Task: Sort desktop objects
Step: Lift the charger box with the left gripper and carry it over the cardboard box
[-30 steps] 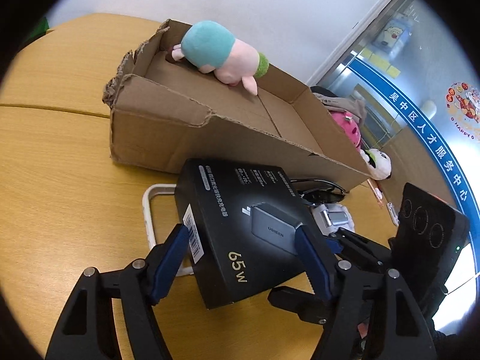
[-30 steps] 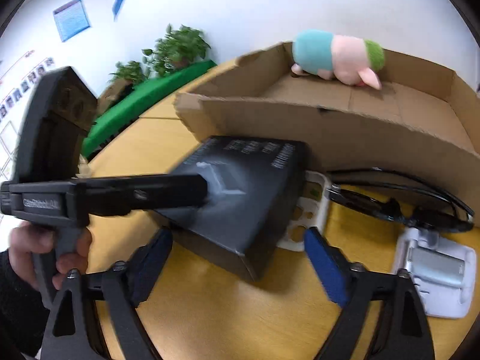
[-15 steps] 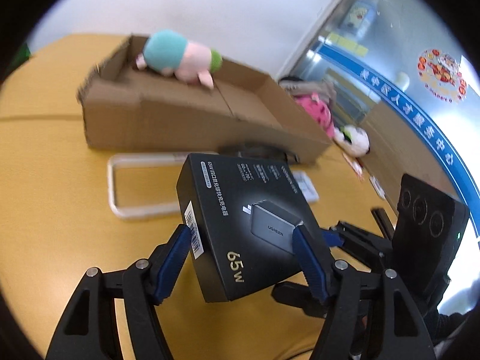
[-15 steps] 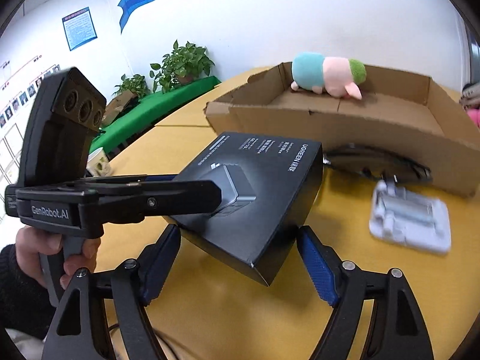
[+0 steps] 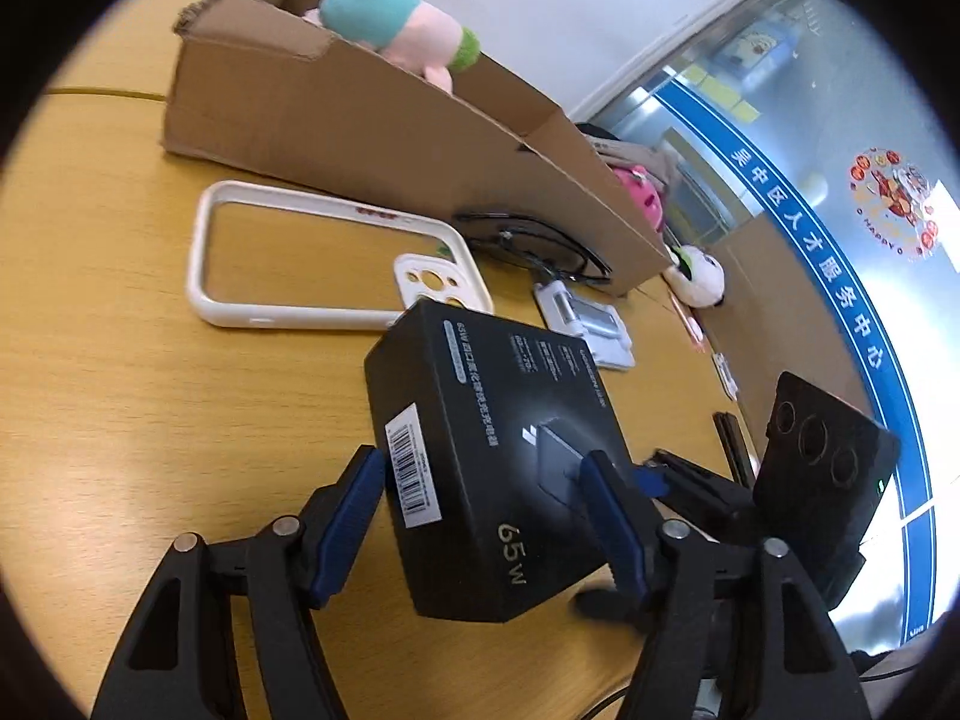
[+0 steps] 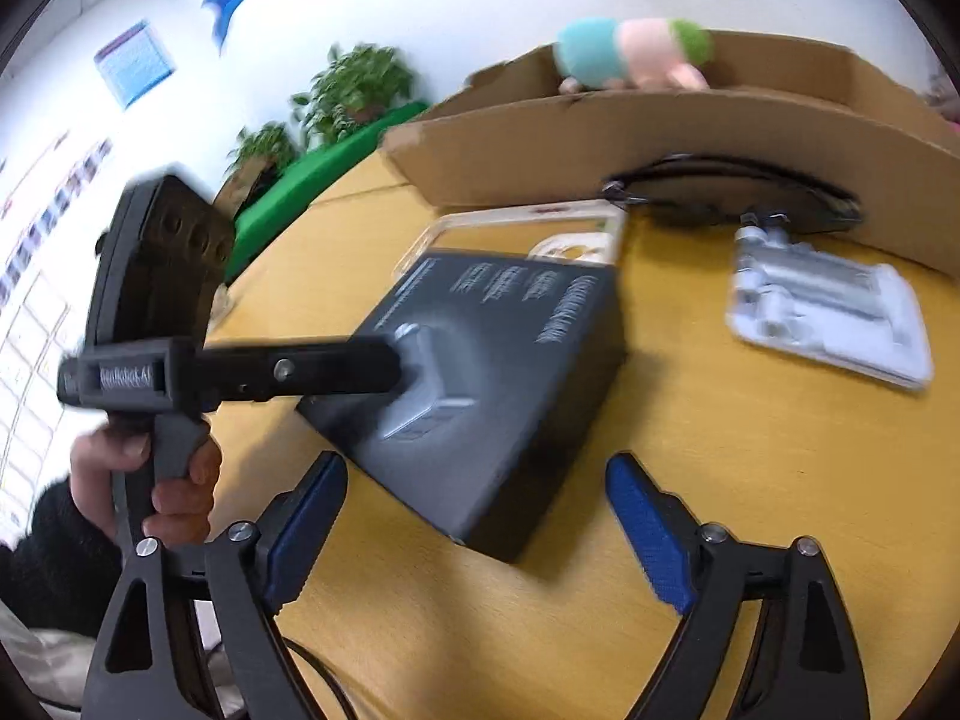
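Note:
A black charger box (image 5: 498, 456) marked 65W is tilted just above the wooden table (image 5: 120, 390). My left gripper (image 5: 480, 462) is shut on it, its blue pads pressing the barcode side and the top face, jaws still closing. In the right wrist view, one left finger (image 6: 288, 369) lies across the box (image 6: 498, 372). My right gripper (image 6: 474, 468) stands open with its jaws opening. The box's near corner lies between its pads, untouched. A hand (image 6: 174, 480) holds the left gripper's handle.
A shallow cardboard box (image 5: 372, 114) with a teal and pink plush toy (image 5: 384, 18) stands at the back. In front of it lie a white phone case (image 5: 336, 315), black glasses (image 5: 534, 240) and a white plastic tray (image 5: 594, 324). A panda plush (image 5: 699, 267) sits at the right.
The left gripper has pulled the black box off the phone case, away from the cardboard box, so the case now shows whole. The right gripper's jaws have widened and drawn back.

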### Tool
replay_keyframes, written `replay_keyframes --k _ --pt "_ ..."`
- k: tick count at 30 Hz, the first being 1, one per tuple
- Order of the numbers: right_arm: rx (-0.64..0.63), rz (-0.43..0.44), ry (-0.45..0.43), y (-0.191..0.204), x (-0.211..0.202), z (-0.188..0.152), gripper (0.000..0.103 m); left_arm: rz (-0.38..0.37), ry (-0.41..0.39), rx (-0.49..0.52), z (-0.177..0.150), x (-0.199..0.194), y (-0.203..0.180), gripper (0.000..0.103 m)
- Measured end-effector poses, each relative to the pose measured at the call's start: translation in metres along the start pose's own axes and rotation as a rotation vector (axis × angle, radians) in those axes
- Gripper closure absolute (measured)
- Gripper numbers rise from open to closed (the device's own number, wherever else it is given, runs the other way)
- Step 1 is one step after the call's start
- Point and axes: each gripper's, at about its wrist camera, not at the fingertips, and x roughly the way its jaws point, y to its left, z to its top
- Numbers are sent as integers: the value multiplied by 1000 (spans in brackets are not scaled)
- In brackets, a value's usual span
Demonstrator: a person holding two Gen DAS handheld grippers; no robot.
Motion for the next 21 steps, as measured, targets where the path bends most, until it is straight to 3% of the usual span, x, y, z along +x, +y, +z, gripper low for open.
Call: replay_keyframes --k 9,21 --pt "-37 -111 -8 15 5 0 15 56 -28 72 -10 -8 -18 36" --pt "-76 -149 -148 32 -37 34 16 60 -145 166 19 -45 -61 36"
